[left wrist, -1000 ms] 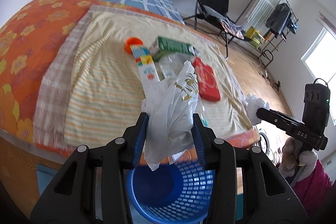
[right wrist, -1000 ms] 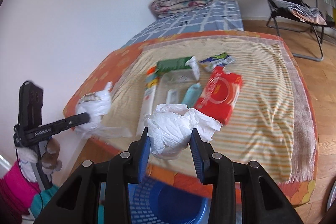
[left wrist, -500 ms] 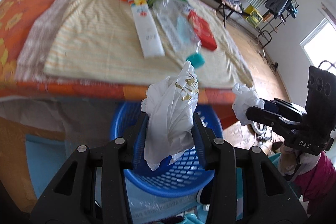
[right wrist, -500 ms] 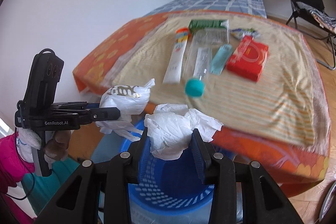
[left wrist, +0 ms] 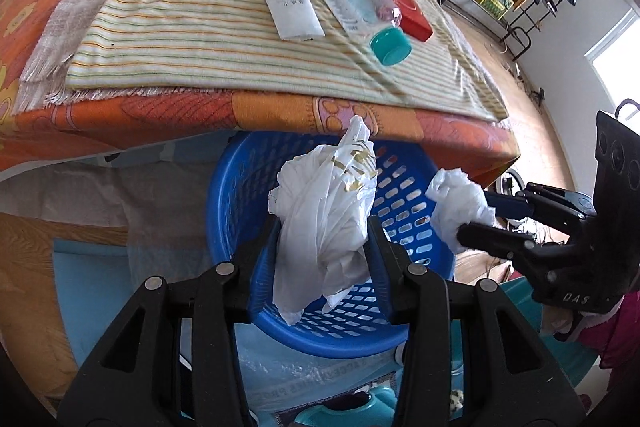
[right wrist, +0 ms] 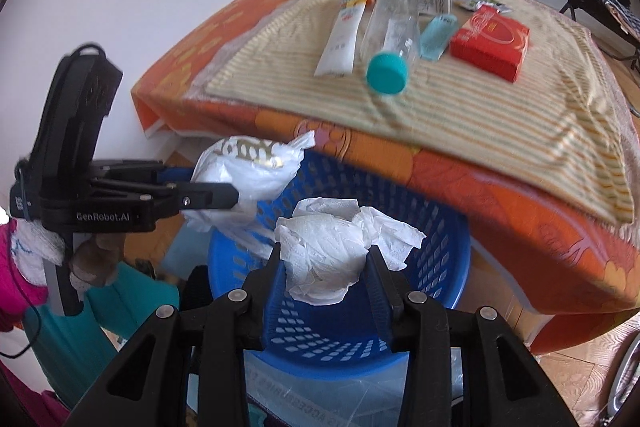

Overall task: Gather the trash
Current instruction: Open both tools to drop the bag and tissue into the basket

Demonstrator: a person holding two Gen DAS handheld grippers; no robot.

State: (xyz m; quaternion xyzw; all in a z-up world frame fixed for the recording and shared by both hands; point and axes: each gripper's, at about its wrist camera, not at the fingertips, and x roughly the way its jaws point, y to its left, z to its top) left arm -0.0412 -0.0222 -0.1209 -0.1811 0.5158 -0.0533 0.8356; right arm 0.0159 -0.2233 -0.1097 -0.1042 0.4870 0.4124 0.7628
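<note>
Both tongs just dropped from the bed to over the basket (left wrist: pixel 240 187): left tongs (left wrist: pixel 322 255) gripping bag (left wrist: pixel 328 211), right tongs (right wrist: pixel 326 267) gripping tissue (right wrist: pixel 332 247). Ready to drop.

Black tongs (right wrist: pixel 324 263) with blue pads (right wrist: pixel 279 279), silver screws ("GenRobot.AI" lettering), pink sleeve (right wrist: pixel 12 291).
</note>
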